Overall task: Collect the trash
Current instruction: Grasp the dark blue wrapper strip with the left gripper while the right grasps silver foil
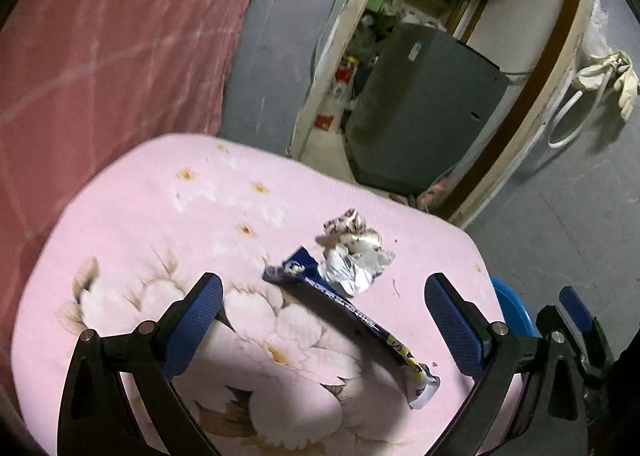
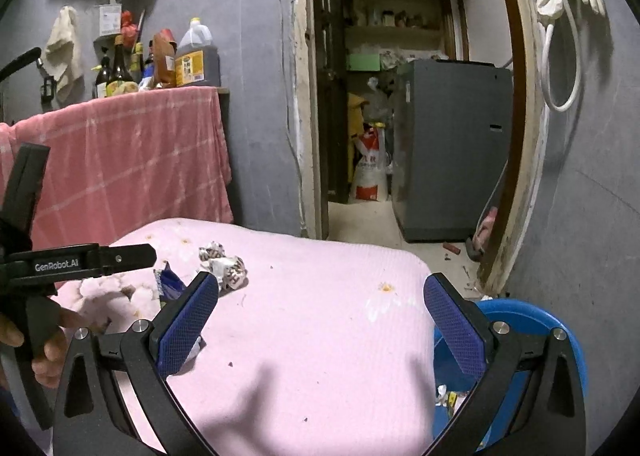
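A long dark blue wrapper (image 1: 344, 308) lies on the pink floral cloth (image 1: 160, 224) of a small table, with a crumpled white wrapper (image 1: 354, 252) just beyond its far end. My left gripper (image 1: 322, 320) is open and hovers over the blue wrapper, one finger on each side. In the right wrist view both wrappers lie at the left: the crumpled one (image 2: 224, 266) and the blue one (image 2: 170, 282), partly hidden by my left finger (image 2: 188, 320). My right gripper (image 2: 320, 320) is open and empty above the cloth (image 2: 320, 296). A blue bin (image 2: 528, 320) with some trash stands at the table's right edge.
A counter draped in pink checked cloth (image 2: 120, 160) with bottles stands behind on the left. An open doorway holds a grey appliance (image 2: 452, 144) and sacks. The left gripper's body (image 2: 60, 262) and the hand holding it are at the left.
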`<state>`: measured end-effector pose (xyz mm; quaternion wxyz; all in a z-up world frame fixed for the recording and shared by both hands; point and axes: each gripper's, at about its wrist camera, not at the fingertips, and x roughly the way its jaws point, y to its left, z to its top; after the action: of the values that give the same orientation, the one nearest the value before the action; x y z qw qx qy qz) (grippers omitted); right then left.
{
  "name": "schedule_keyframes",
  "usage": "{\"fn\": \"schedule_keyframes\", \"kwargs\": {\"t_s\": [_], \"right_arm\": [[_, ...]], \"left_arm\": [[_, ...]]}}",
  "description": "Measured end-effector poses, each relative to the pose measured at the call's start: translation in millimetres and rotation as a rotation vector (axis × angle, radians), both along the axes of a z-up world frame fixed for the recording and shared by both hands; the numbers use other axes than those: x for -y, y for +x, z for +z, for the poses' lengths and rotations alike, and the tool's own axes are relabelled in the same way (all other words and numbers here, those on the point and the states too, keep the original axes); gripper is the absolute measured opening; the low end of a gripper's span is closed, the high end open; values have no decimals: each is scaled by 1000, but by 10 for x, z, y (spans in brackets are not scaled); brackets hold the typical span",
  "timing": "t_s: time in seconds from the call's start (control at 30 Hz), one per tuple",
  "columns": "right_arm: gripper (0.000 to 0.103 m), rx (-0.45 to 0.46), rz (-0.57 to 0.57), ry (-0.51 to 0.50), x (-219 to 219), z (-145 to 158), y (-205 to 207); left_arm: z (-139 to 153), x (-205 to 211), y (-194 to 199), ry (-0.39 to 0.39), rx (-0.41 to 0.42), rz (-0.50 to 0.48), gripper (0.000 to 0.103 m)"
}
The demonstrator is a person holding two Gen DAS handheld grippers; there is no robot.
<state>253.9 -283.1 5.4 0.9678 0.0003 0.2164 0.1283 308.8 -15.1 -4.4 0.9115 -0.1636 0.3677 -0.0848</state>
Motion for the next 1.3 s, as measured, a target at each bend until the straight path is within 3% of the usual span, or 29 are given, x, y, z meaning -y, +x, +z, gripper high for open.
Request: {"fn": "schedule_keyframes", "kwargs": {"t_s": [0.1,0.4,0.47,0.57,0.97,1.3], "right_arm": [[103,-17,-12,4,40,-34,22],[103,-41,-29,29,136,-69,49],[103,-42,-27,31,134,-70,52],[103,-49,-23,32,116,-69,55],[103,-151,27,19,-107,-210,168],[100,-247,167,-9,-602,-243,479]], "left_arm": [[-39,36,7,-3,-23,-20,95],[-95,162,93,-66,-97,-89,45],[-94,201,84,-52,-107,-115,28],[-86,226,62,-35,-106,-144,19],[23,-77,1,12,-93,-135,11],[41,-496,60,98,-124,-126,7]]}}
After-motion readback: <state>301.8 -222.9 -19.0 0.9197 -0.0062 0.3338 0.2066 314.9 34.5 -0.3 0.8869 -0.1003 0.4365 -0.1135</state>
